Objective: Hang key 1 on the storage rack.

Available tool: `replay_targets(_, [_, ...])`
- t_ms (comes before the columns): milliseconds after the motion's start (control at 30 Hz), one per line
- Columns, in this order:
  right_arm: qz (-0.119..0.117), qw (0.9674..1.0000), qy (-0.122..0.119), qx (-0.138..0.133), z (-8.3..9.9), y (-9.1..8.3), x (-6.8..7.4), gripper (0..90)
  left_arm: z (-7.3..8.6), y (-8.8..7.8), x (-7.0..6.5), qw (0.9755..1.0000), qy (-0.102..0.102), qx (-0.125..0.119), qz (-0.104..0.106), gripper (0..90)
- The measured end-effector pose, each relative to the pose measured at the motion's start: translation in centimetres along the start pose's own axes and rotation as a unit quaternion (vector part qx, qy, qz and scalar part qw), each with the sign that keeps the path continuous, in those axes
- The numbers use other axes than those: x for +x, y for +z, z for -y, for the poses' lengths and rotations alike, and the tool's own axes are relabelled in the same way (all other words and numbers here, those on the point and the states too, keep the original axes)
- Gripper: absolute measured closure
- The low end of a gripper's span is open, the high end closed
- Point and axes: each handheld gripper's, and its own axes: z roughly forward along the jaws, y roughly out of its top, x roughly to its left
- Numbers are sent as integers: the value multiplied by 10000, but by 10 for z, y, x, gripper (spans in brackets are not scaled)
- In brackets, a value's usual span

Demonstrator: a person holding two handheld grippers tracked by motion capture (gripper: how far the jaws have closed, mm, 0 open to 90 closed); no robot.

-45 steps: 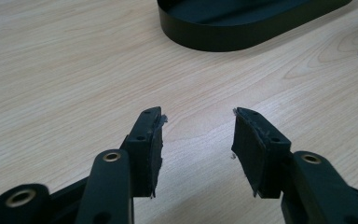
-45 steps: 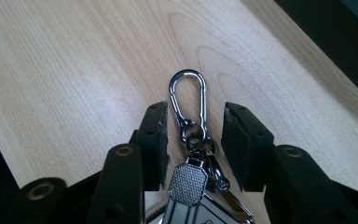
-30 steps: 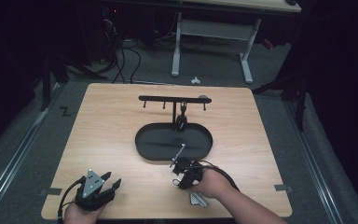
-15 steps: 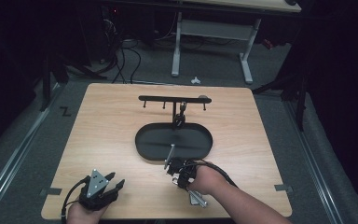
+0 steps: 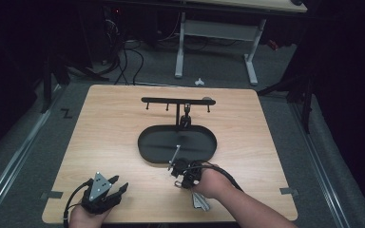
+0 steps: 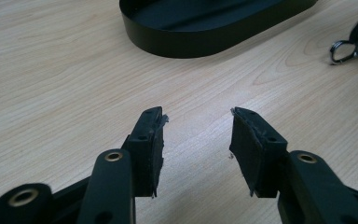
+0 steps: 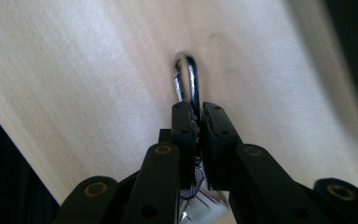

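Note:
A silver metal clip [image 7: 194, 81] sticks out past my right gripper [image 7: 198, 109], whose jaws have just been closing and now press on it. From above, the right gripper [image 5: 175, 166] is just in front of the black oval tray [image 5: 147, 142], and the thin silver piece [image 5: 176, 153] reaches over the tray's near rim. Behind the tray stands a black rack [image 5: 176, 100] with small hooks and a dark item [image 5: 187, 114] hanging from it. My left gripper [image 5: 119, 186] rests at the table's front left, open with nothing between its jaws [image 6: 196, 126]. The clip [image 6: 341, 50] lies far to its right.
The wooden table [image 5: 100, 123] ends close in front of both hands. Beyond its far edge stand a second table with white legs [image 5: 180, 47] and loose cables [image 5: 123, 61] on the dark floor.
My right gripper has edged slightly left with the silver clip and its jaws have come together on it. The left gripper has stayed where it was.

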Motion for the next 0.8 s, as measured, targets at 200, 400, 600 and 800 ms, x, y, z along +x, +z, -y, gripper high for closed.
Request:
replay_targets(200, [-13,9999,-100,123,2,5,2,841,0,1,-1,10000,28,-2,17,543])
replay_targets(400, [77,9996,-260,107,2,6,6,836,0,2,-1,10000,40,25,52,543])
replay_targets(600, [88,9995,-286,105,2,8,7,818,0,2,-2,9999,67,50,69,541])
replay_targets(800, [48,9997,-238,41,4,1,5,847,1,3,-1,10000,60,33,70,538])
